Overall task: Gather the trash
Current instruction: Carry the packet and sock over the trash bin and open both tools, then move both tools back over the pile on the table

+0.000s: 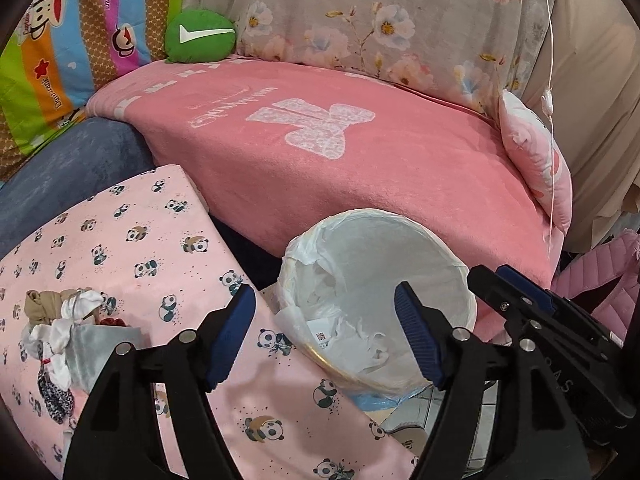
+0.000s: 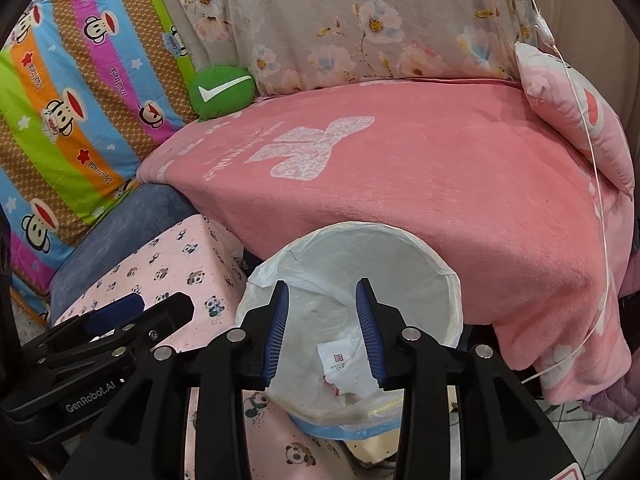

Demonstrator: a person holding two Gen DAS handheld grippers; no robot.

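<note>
A trash bin lined with a white plastic bag (image 1: 452,280) (image 2: 416,276) stands between the panda-print surface and the pink-covered sofa. Crumpled white paper trash with a red-printed label (image 1: 324,334) (image 2: 344,364) lies inside it. My left gripper (image 1: 326,336) is open and empty, held over the bin's near rim. My right gripper (image 2: 322,328) is open and empty, its jaws spread above the bin's mouth. The right gripper's body shows at the right of the left wrist view (image 1: 560,328); the left gripper's body shows at the lower left of the right wrist view (image 2: 100,344).
A pink panda-print cloth (image 1: 160,248) covers the surface to the left. A pile of small cloths and a grey bag (image 1: 72,332) lies on it. A pink blanket (image 1: 340,160) covers the sofa seat. A green round cushion (image 1: 200,34), a pink pillow (image 1: 536,156) and a hanging white cord (image 1: 550,96) are behind.
</note>
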